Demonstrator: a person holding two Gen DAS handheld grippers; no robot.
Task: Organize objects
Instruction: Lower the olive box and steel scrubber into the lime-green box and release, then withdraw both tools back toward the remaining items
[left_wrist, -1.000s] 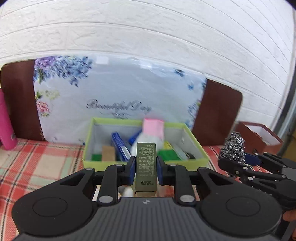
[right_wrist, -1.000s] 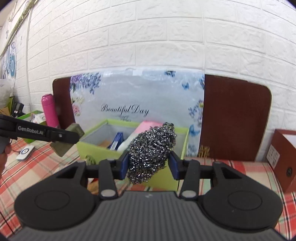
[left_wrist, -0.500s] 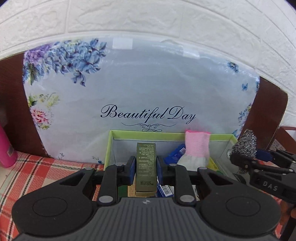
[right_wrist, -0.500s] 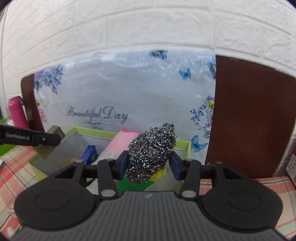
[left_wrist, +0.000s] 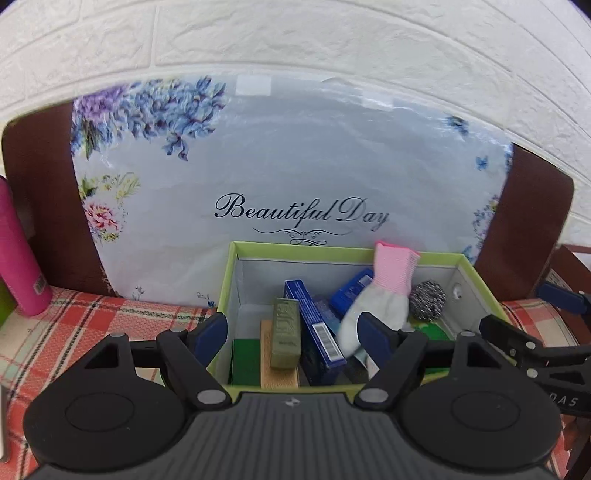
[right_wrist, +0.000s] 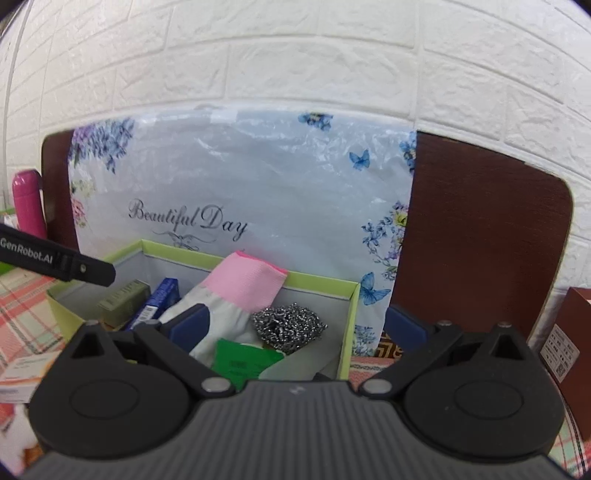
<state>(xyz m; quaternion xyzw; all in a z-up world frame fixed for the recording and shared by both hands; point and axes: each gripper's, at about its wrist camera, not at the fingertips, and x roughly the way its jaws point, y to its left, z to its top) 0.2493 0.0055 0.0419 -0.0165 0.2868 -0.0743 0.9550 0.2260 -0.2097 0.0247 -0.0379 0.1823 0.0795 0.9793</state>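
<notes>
A green-rimmed box (left_wrist: 229, 280) (right_wrist: 351, 321) stands on the table against a floral board. Inside it lie an olive carton (left_wrist: 285, 332) (right_wrist: 123, 301), a steel wool scourer (left_wrist: 427, 299) (right_wrist: 290, 325), a pink-cuffed glove (left_wrist: 384, 295) (right_wrist: 243, 288), blue cartons (left_wrist: 314, 332) and green pads (right_wrist: 245, 360). My left gripper (left_wrist: 291, 336) is open and empty just above the box's near side. My right gripper (right_wrist: 299, 328) is open and empty above the box's right end; its arm shows at the right of the left wrist view (left_wrist: 532, 343).
A "Beautiful Day" floral board (left_wrist: 295, 177) leans on the white brick wall. A pink bottle (left_wrist: 20, 258) stands at the left. A brown box (right_wrist: 572, 332) stands at the right. A small white carton (right_wrist: 22, 369) lies on the plaid tablecloth (left_wrist: 74, 325).
Both grippers have opened. The olive carton has dropped from the left gripper into the box, and the steel wool scourer has dropped from the right gripper into the box.
</notes>
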